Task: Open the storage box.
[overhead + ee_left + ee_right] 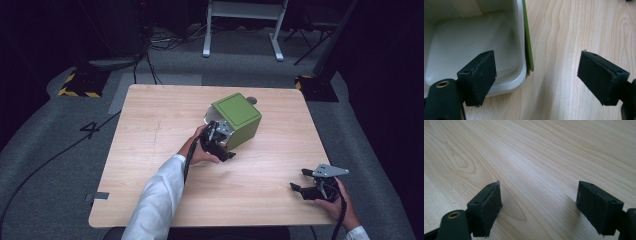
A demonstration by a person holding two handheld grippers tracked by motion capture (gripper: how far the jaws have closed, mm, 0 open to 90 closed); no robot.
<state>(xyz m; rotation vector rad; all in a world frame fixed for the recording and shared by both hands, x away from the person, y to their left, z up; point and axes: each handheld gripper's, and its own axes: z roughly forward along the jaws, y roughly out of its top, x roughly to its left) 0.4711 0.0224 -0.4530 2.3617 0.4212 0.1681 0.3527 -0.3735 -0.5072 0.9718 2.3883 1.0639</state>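
Green-and-white box: a square plastic bin [239, 119] is lying tipped on its side near the middle of the wooden table [150, 130], its open mouth facing the person's left hand [196, 150].
Left gripper: the left gripper [536, 75] is hovering at the bin's mouth with its jaws spread wide, holding nothing; one jaw is sitting inside the white interior [471, 47], the other out over bare wood, so the rim wall with its green outer skin [527, 47] is standing between them, untouched.
Right gripper: the right gripper [307, 186] is resting near the table's front right corner, jaws wide apart over bare wood, gripping nothing.
Handling: the bin is looking light, rigid and thin-walled, its glossy plastic likely slippery.
Where to grip: the rim wall between the open jaws is looking like the best hold, pinched well in from the rounded corner.
Risk: the empty shell is probably going to slide or pivot if squeezed off-centre.
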